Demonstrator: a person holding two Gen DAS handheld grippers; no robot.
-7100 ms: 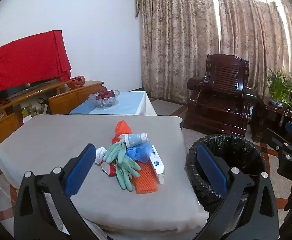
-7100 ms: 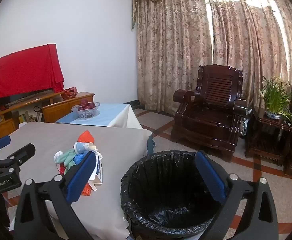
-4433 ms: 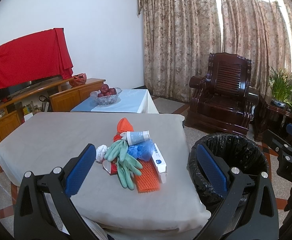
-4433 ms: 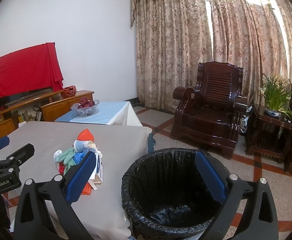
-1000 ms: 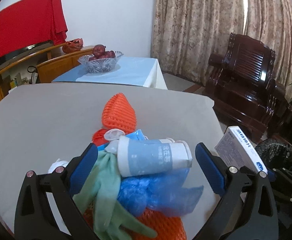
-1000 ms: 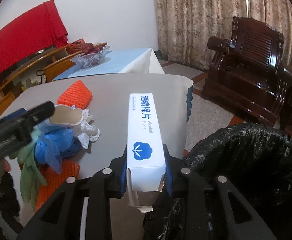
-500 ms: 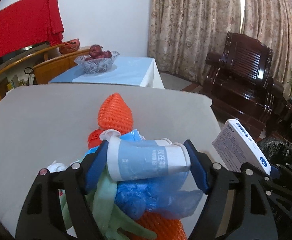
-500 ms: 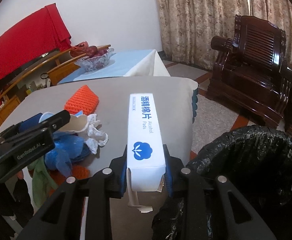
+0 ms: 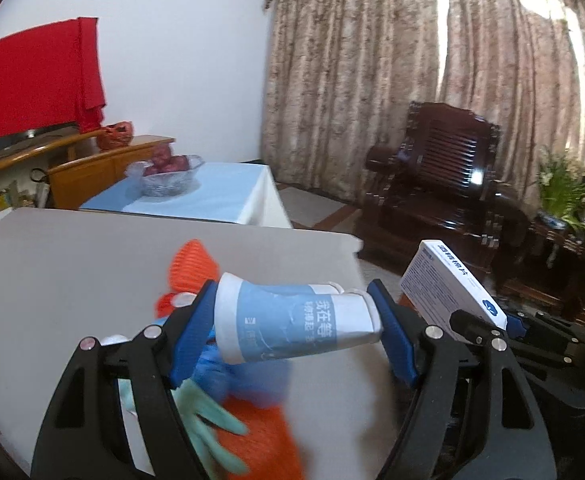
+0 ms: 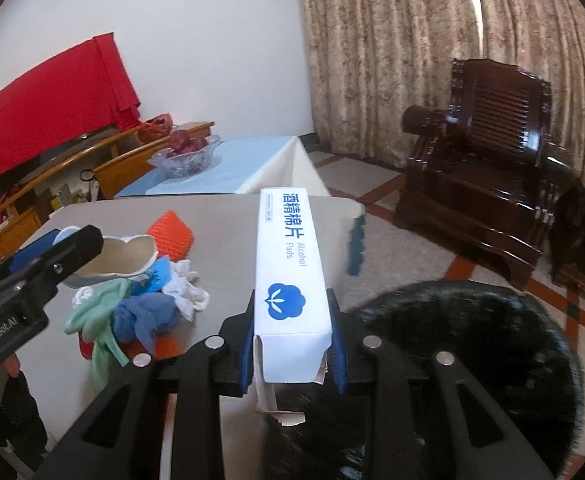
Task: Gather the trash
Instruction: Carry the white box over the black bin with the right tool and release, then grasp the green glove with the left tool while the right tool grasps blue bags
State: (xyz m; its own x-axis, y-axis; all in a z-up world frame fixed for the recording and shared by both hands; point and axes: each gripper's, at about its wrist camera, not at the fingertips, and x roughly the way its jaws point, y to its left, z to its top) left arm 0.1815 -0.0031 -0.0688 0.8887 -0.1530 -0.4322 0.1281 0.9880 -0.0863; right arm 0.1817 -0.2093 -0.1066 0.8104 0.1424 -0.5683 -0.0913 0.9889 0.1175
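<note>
My left gripper (image 9: 292, 328) is shut on a blue-and-white paper cup (image 9: 292, 326), held sideways above the trash pile; the cup also shows in the right wrist view (image 10: 122, 256). My right gripper (image 10: 292, 336) is shut on a white alcohol pads box (image 10: 290, 264), held over the near edge of the black-lined trash bin (image 10: 472, 344); the box also shows in the left wrist view (image 9: 452, 292). On the grey table (image 9: 72, 264) lie orange foam nets (image 9: 190, 266), green gloves (image 10: 96, 320), blue plastic (image 10: 144, 316) and white tissue (image 10: 186, 288).
A second table with a light blue cloth (image 10: 232, 164) carries a glass fruit bowl (image 10: 184, 154) behind. A dark wooden armchair (image 10: 488, 160) stands at the right, curtains behind it. A wooden cabinet with a red cloth (image 10: 52, 96) is at the left.
My left gripper has closed on the paper cup and lifted it off the pile. My right gripper still holds the box and has moved closer over the bin.
</note>
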